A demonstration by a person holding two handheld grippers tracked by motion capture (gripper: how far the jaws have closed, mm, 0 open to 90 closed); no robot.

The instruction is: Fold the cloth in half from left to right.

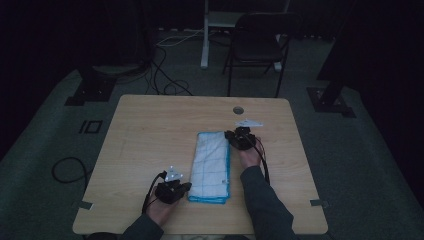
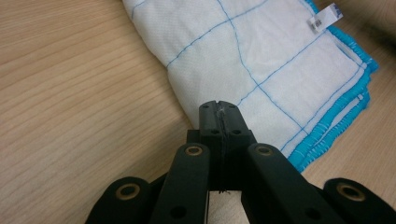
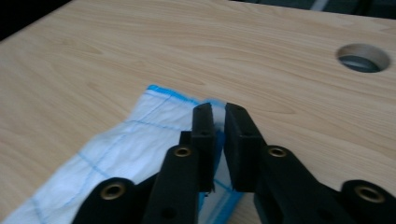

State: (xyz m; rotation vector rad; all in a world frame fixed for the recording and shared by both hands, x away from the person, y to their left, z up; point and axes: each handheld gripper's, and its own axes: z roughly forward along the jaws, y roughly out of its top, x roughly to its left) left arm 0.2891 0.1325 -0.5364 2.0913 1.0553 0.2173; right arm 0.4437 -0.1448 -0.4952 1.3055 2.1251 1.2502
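A folded white cloth (image 1: 212, 162) with a thin blue grid and a bright blue hem lies lengthwise in the middle of the wooden table (image 1: 150, 130). My left gripper (image 1: 187, 186) is at its near left corner. In the left gripper view the jaws (image 2: 219, 108) are pressed together over that corner of the cloth (image 2: 261, 46), whose tip is hidden behind them. My right gripper (image 1: 230, 135) is at the far right corner. There its jaws (image 3: 219, 112) pinch the hem of the cloth (image 3: 116, 154), with white and blue fabric showing in the narrow gap.
A small white label (image 2: 324, 16) sticks out of the cloth's hem. A round cable hole (image 1: 238, 109) (image 3: 363, 57) sits near the table's far edge. Beyond the table stand a dark chair (image 1: 257, 45) and stand bases, with cables on the floor.
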